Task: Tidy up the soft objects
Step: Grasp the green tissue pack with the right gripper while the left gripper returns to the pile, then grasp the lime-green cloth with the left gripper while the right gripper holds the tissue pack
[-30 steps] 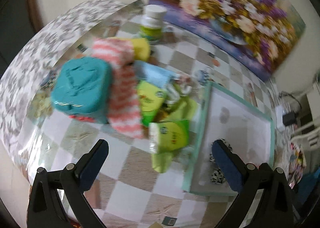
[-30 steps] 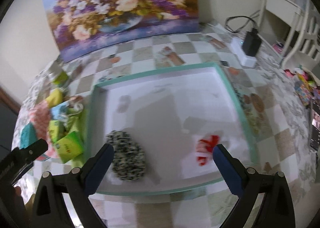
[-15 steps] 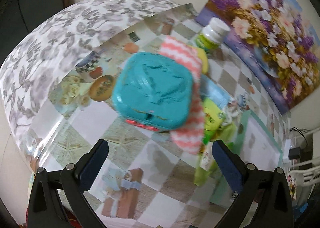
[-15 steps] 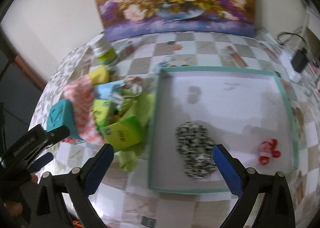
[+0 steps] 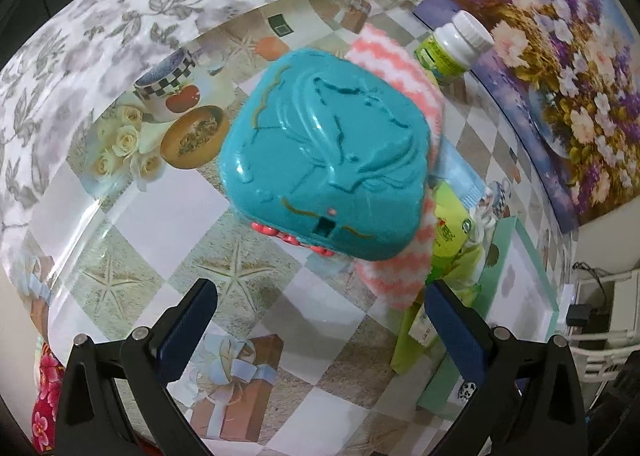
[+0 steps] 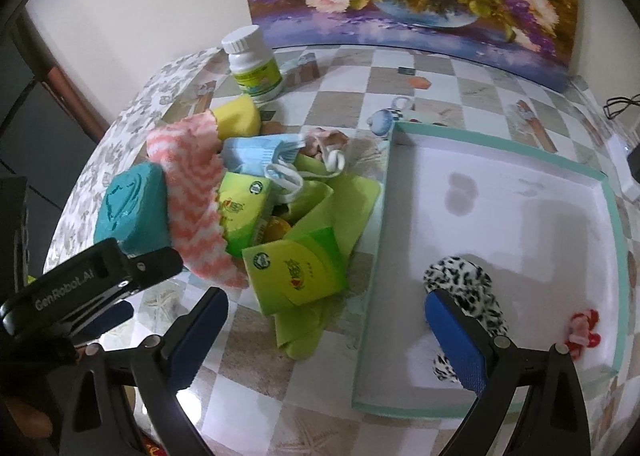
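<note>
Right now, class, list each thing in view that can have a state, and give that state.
left gripper: open, empty
right gripper: open, empty
teal case: closed, resting on the striped cloth
white-capped bottle: upright, capped
tray: holding the spotted plush and red trinket
striped cloth: crumpled

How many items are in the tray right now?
2: a spotted plush piece near the tray's front edge, and a small red item at its front right corner. Right finger hides part.
</note>
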`<state>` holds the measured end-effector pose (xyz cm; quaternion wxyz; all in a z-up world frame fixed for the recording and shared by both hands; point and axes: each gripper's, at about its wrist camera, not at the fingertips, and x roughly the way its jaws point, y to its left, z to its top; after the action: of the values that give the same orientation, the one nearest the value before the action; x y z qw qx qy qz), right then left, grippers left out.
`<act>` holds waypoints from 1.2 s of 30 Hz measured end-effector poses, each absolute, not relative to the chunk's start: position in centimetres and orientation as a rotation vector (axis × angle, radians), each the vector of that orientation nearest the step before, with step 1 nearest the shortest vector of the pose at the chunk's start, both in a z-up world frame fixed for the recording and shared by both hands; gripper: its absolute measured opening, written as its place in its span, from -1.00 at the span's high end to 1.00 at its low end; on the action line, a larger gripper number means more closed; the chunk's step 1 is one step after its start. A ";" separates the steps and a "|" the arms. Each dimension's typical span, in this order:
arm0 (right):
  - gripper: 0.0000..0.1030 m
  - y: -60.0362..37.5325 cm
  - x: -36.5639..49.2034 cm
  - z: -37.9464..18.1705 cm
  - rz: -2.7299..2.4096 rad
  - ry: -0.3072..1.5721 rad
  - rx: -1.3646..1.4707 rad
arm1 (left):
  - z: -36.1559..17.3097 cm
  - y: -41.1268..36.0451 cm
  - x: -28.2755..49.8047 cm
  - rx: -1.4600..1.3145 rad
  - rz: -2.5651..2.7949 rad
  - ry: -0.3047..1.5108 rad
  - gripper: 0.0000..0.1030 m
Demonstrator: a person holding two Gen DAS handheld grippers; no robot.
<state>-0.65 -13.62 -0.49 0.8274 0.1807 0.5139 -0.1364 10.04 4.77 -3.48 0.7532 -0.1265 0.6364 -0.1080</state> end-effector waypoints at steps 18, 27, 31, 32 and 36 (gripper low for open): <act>-0.67 -13.0 2.8 -3.0 -0.202 1.134 0.304 | -5.3 4.2 11.5 -0.328 -0.196 1.453 -0.99; -0.50 -12.8 3.8 -4.1 -0.167 1.155 0.309 | -5.5 4.3 12.2 -0.325 -0.190 1.459 -0.99; -0.42 -12.8 4.0 -4.5 -0.158 1.167 0.314 | -5.7 3.8 12.1 -0.322 -0.198 1.469 -0.99; -0.42 -12.8 4.0 -4.5 -0.158 1.166 0.315 | -5.8 3.7 12.1 -0.322 -0.200 1.471 -0.99; -0.39 -12.9 3.9 -4.6 -0.156 1.164 0.324 | -6.1 3.3 11.8 -0.321 -0.205 1.473 -0.99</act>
<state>3.90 -12.90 -4.63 0.8200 0.1523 0.5468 -0.0733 11.81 3.32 -6.10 0.7244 -0.1455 0.6675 -0.0929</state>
